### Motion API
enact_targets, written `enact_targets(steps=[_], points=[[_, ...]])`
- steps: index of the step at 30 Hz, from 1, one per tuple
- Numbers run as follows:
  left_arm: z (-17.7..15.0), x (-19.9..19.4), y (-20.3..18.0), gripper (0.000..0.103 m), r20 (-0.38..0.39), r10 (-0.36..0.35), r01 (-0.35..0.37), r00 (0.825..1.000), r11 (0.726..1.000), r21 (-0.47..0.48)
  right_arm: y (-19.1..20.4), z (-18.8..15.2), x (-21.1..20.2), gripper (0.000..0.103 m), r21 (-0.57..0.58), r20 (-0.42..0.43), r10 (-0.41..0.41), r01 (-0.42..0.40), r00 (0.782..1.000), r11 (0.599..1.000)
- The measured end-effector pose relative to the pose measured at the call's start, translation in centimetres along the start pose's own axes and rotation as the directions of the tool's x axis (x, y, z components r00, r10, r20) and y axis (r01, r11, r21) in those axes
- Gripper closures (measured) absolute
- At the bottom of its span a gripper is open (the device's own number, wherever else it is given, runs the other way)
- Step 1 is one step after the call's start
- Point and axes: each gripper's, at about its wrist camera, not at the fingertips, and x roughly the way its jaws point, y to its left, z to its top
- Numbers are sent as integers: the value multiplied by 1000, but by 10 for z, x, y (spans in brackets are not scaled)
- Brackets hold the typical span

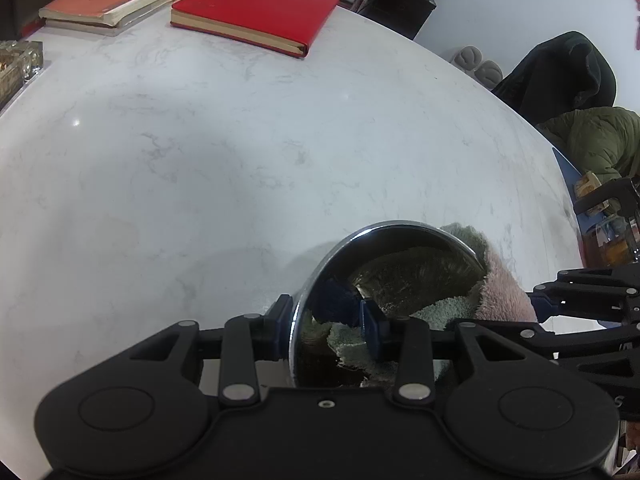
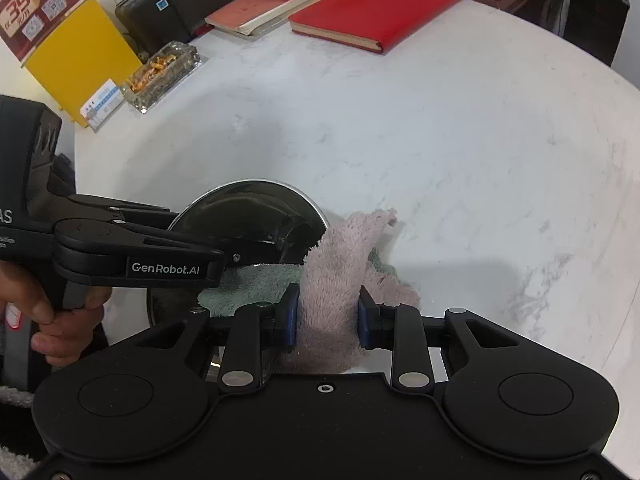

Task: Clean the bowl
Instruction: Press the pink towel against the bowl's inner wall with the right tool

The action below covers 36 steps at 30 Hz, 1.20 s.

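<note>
bowl (image 1: 384, 280) is a shiny steel one, tipped up on its side on the white marble table (image 1: 200, 160), right at the left gripper (image 1: 326, 328). that gripper is clamped on the near rim, one blue pad outside the wall, the other inside. right gripper (image 2: 327, 316) sits just to the right of it and is pinching a bunched pink and grey-green cloth (image 2: 336, 280) that spills over the rim into the bowl. a red notebook (image 1: 256, 8) lies well ahead of both grippers.
</note>
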Motion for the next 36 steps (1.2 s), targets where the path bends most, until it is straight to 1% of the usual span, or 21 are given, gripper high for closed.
enact_targets(steps=[2,20,31,33,36], points=[[0,0,1,69,0,-1,1,1000,1000,-3,1,0,-1,74,4,4,-2,2,1000,1000],[1,1,4,70,2,-11,11,1000,1000,-9,3,1,-3,73,0,19,-17,17,1000,1000],[0,1,4,69,4,-6,6,1000,1000,-2,3,3,-2,72,3,35,-15,15,999,1000],[1,1,4,69,5,-5,5,1000,1000,-1,3,2,-2,69,1,34,-10,10,999,1000],[0,0,3,69,5,-4,4,1000,1000,3,3,3,-2,69,6,37,-8,8,999,1000]])
